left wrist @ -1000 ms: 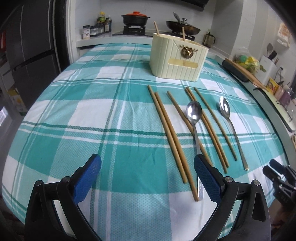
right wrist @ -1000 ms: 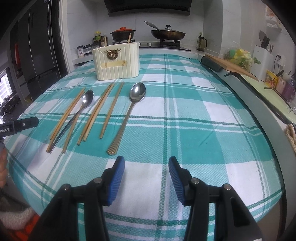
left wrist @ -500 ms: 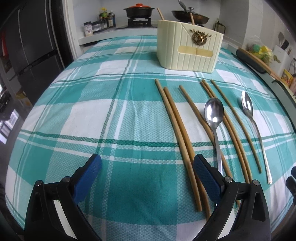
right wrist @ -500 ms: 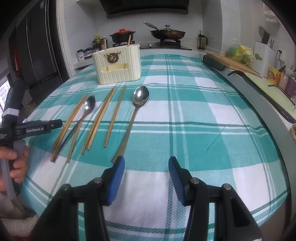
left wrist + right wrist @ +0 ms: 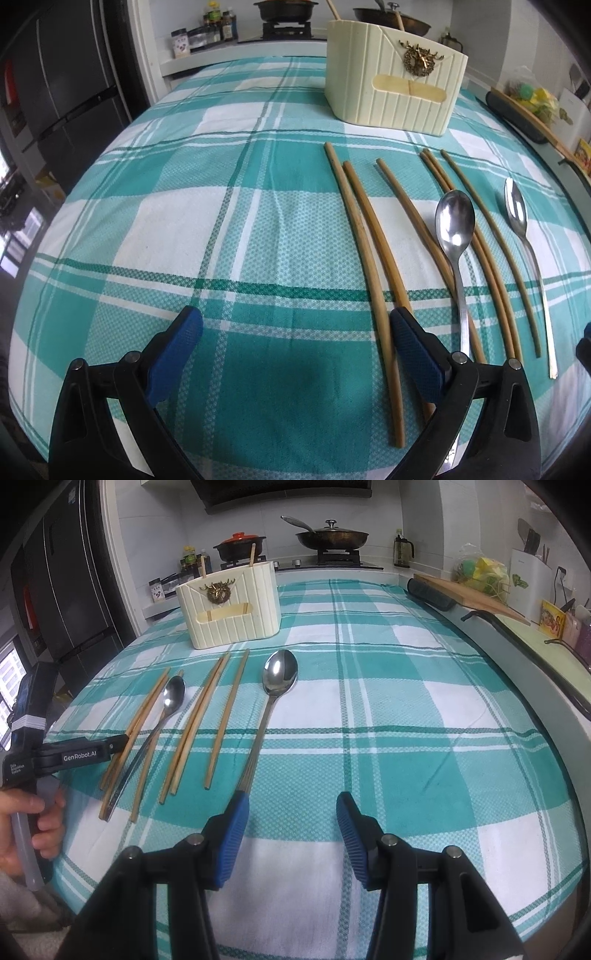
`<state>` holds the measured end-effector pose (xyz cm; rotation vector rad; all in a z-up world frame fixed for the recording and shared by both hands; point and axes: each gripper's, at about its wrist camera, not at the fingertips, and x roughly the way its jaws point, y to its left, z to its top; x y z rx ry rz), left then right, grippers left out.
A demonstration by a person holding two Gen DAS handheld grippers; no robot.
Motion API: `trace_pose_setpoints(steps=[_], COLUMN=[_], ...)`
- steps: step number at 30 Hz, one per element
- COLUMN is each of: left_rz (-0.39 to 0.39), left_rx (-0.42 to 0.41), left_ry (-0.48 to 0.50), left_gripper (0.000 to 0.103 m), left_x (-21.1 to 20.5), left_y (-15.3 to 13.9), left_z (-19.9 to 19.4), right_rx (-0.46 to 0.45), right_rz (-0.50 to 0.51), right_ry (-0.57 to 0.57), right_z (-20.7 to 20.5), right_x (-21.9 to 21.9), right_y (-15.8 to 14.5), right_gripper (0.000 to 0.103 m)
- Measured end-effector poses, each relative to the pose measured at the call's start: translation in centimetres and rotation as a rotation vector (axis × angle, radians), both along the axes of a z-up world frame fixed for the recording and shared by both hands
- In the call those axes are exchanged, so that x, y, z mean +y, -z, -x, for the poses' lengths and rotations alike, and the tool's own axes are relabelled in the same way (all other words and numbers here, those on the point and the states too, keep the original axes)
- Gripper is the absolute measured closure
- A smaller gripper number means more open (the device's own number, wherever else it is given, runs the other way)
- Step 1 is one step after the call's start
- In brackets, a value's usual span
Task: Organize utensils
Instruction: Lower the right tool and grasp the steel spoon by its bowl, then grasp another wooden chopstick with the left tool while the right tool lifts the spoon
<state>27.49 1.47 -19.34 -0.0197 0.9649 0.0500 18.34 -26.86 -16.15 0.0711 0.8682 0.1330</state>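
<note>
Two hand-held grippers hover over a teal-and-white checked tablecloth (image 5: 406, 709) strewn with utensils. In the left wrist view, the left gripper (image 5: 295, 332) fills the lower frame, its blue pads spread wide with only cloth between them; its right pad sits over the near ends of the leftmost chopsticks (image 5: 369, 258), right of centre. Further chopsticks and a spoon (image 5: 456, 236) lie to their right, with a second spoon (image 5: 517, 214) near the right edge. A cream holder (image 5: 395, 88) stands at upper centre-right, two sticks poking from its top.

In the right wrist view, the right gripper (image 5: 291, 816) at lower centre is partly open and empty, its left pad just at the handle end of the large spoon (image 5: 279, 675). The holder (image 5: 231, 603) stands upper left of centre. A hand (image 5: 33, 827) at the left edge grips the other tool's handle.
</note>
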Motion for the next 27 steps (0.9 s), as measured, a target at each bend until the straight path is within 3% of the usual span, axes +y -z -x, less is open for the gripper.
trace_pose_setpoints(steps=[7,11,13,19,24,27], left_rz=[0.001,0.002,0.003,0.009,0.014,0.02], left_rx=[-0.005,0.002,0.01,0.049,0.068,0.072], left_ry=[-0.001,0.009,0.027,0.055,0.062,0.055], left_gripper=[0.0,0.0,0.0,0.001,0.001,0.007], left_x=[0.0,0.0,0.1,0.6,1.0,1.0], left_y=[0.1,0.1,0.1,-0.1,-0.1,-0.2], left_z=[0.3,0.2,0.0,-2.9,-6.0,-7.8], right_rx=[0.039,0.101,0.085,0.078,0.074,0.065], right_rz=[-0.042,-0.019,0.031,0.112,0.12,0.126], right_ry=[0.002,0.002,-0.004,-0.019,-0.012,-0.007], right_z=[-5.1,-8.1,-8.8,-11.2,-13.8,-15.3], right_x=[1.6,2.8,3.5,4.4,4.3,4.2], right_y=[0.6,2.0,2.0,2.3,2.3,2.5], right_gripper=[0.053,0.053,0.053,0.053,0.053,0.053])
